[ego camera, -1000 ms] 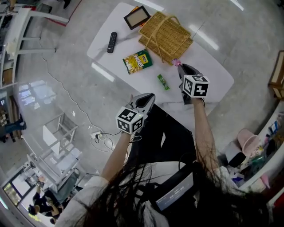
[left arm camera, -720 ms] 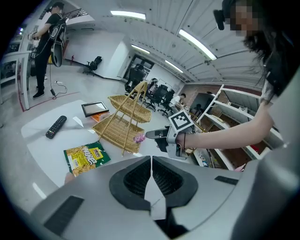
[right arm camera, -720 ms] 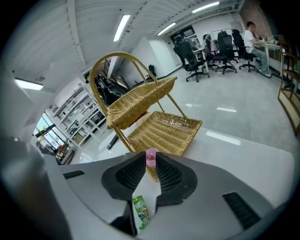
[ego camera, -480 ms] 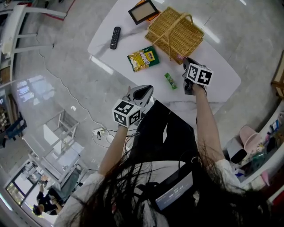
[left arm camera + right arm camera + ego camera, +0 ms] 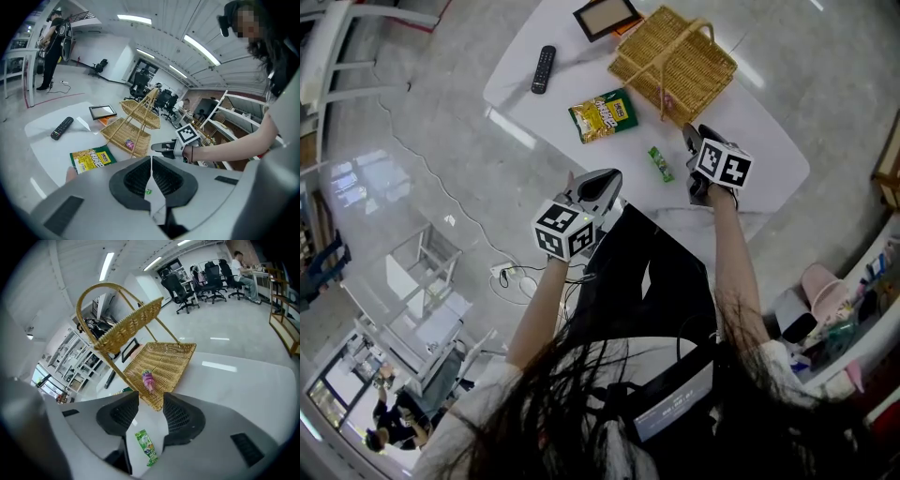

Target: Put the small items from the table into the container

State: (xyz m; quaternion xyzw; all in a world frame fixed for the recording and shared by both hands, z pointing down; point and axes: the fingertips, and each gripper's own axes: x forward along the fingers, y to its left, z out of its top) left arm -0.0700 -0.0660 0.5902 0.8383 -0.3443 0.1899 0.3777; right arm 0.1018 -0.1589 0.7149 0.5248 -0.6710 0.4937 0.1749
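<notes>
Head view: R arm outstretched, right claw (image 5: 692,131) jaws opening, empty, by basket (image 5: 675,61); left claw (image 5: 605,178) closed

The wicker basket (image 5: 695,49) is straw-coloured with 1 arched handle. It stands upright near the far edge of the white table (image 5: 757,129), with 1 lid flap raised against the handle and that half open. Inside lies 1 small pink item (image 5: 148,379) with a green end, on the woven floor close to the basket's near rim and the foot of the handle. A green packet (image 5: 660,164) lies flat on the table between the basket and the near edge, apart from both. A yellow snack bag (image 5: 603,115) lies flat just left of the basket, near the left edge.
</notes>
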